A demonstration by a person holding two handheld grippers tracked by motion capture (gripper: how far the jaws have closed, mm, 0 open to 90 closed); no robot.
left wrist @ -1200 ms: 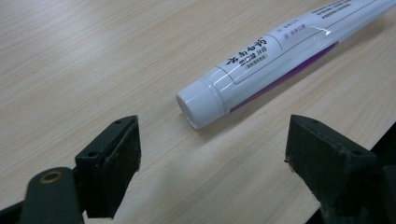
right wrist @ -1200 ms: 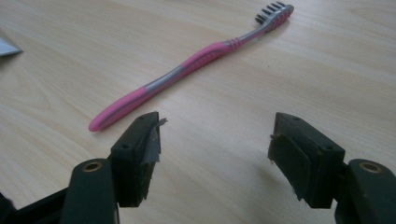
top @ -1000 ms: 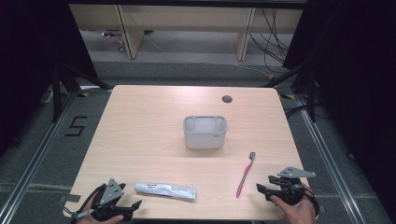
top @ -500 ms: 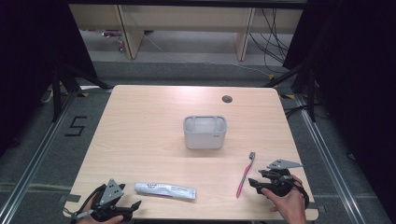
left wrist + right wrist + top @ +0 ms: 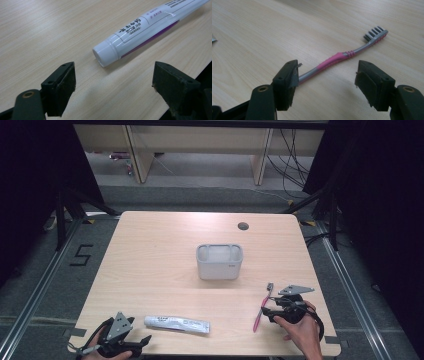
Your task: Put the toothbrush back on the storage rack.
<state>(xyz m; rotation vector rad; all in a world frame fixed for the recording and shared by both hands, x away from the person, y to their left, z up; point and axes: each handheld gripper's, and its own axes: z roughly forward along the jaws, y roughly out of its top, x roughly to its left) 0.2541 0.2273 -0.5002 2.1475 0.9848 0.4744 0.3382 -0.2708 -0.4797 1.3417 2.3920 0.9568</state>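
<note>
1. Pink toothbrush [image 5: 337, 58] lying flat on the wooden table [image 5: 160, 255], near its right front edge, bristle head pointing toward the far side.
2. Right gripper [image 5: 325, 77] low over the handle's tail end; jaws wide apart and just now opening further, handle end passing beside the left jaw, nothing clamped.
3. Likely light, stiff, slim and smooth; prone to roll or skid. Best pinched across the thicker pink grip section mid-handle.
4. Left gripper [image 5: 113, 83] at the table's left front corner, jaws spread wide, empty, facing the capped end of a white toothpaste tube [image 5: 140, 32] lying just ahead.
5. Grey two-compartment holder [image 5: 219, 261] mid-table, upright, apparently empty.
</note>
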